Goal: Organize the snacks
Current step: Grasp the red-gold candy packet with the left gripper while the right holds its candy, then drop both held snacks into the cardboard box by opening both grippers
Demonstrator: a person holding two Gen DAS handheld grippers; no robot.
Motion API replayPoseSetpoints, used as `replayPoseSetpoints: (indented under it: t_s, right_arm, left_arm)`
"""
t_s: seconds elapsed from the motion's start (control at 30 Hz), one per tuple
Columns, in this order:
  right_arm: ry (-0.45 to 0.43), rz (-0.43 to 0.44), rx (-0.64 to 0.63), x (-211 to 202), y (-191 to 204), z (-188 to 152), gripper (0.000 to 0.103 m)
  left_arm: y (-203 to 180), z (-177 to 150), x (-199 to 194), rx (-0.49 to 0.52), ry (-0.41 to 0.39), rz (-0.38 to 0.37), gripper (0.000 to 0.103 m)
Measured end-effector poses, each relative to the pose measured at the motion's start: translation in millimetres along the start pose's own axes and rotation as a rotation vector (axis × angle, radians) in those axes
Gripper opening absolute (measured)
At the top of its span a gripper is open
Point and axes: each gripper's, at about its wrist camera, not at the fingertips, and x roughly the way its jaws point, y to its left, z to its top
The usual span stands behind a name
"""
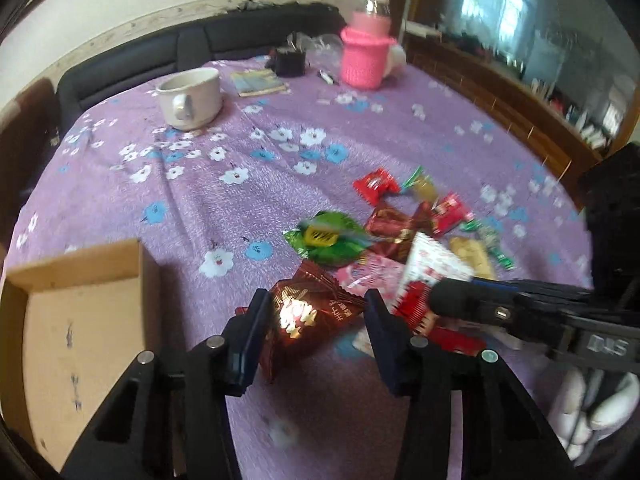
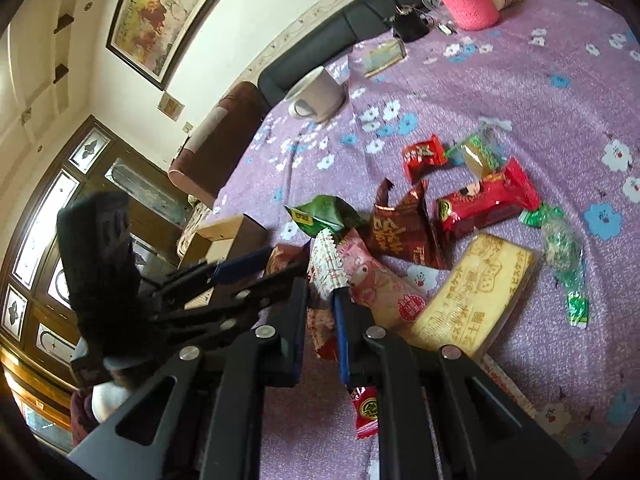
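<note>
My left gripper has its blue pads pressed on both sides of a dark red snack packet with gold lettering, just right of an open cardboard box. From the right, my right gripper reaches in, shut on a white and red patterned packet that stands tilted up. In the right wrist view that packet sits pinched between the right gripper. The left gripper is close beside it, in front of the box. Several more snacks lie just beyond, among them a green packet and a yellow biscuit pack.
A purple flowered cloth covers the table. At the far side stand a white mug, a pink knitted bottle cover, a small booklet and a dark box. A dark sofa runs behind, a wooden cabinet to the right.
</note>
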Motion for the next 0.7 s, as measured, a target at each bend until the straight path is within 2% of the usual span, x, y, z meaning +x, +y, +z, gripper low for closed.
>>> replayPoseSetpoints:
  t_s: [0.13, 0.27, 0.33, 0.43, 0.53, 0.7]
  right_arm:
    - [-0.015, 0.015, -0.015, -4, 4, 0, 0.015]
    - [-0.045, 0.037, -0.041, -12, 11, 0, 0.015]
    - [-0.045, 0.063, -0.051, -15, 18, 0, 0.015]
    - [-0.03, 0.121, -0.062, -20, 34, -1, 0.015]
    - [0.025, 0.181, -0.086, -15, 61, -4, 0.015]
    - [0.15, 0.251, -0.124, 15, 105, -18, 0.015]
  left_arm:
    - [16, -7, -36, -0.113, -0.08, -0.059, 0.047]
    - [44, -23, -78, -0.225, -0.158, -0.073, 0.047]
    - [60, -30, -90, -0.267, -0.178, -0.049, 0.047]
    - [89, -47, -103, -0.344, -0.198, 0.025, 0.047]
    - [122, -68, -109, -0.459, -0.199, 0.08, 0.047]
    - [151, -95, -110, -0.557, -0.177, 0.135, 0.048]
